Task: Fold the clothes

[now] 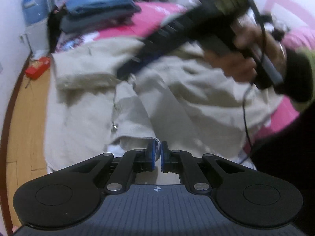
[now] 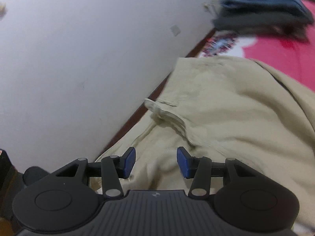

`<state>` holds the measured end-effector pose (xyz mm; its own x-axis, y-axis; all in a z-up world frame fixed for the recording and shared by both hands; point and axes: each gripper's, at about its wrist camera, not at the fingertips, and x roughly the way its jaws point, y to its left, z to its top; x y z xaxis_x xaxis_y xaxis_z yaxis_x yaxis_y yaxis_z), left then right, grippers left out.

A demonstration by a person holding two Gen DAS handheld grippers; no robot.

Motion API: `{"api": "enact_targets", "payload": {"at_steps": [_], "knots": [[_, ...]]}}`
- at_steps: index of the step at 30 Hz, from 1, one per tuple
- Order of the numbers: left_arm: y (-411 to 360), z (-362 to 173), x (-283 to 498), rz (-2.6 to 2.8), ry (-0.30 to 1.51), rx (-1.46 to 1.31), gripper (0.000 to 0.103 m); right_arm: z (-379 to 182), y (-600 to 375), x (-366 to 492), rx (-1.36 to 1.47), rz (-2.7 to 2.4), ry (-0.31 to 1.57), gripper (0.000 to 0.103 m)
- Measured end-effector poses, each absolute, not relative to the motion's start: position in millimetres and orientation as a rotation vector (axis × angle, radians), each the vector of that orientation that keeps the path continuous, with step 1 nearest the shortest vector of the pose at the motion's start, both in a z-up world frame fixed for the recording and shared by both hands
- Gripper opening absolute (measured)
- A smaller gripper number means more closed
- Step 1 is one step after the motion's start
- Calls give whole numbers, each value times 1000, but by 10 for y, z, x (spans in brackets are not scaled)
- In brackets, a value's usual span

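Your left gripper (image 1: 158,153) is pinched shut on a hem of the beige garment (image 1: 177,98), which sprawls across the pink bed (image 1: 285,116). Your right gripper (image 2: 156,162) hangs half open above the same cloth, nothing between its 2 pads (image 2: 182,162). Folded stack (image 1: 94,9) sits at the far end.

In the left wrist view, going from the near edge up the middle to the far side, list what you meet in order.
left gripper, shut on the cloth → beige garment → pink bedcover → stack of folded blue clothes.
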<state>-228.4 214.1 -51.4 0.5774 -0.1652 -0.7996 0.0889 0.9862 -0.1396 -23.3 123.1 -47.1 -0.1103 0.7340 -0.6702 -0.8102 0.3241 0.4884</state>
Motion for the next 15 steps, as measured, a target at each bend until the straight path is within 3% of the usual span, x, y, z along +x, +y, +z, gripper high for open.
{"api": "enact_targets", "payload": {"at_steps": [3, 5, 7, 15], "knots": [[2129, -565, -2288, -145, 978, -88, 4, -464, 1384, -428, -243, 1305, 954, 50], [2148, -557, -2297, -141, 998, -105, 5, -609, 1434, -521, -360, 1270, 975, 42], [2221, -508, -2328, -130, 1014, -150, 8, -745, 1354, -557, -395, 1250, 995, 42], [2742, -446, -2292, -38, 929, -565, 23, -942, 938, -483, -180, 1225, 1102, 39]]}}
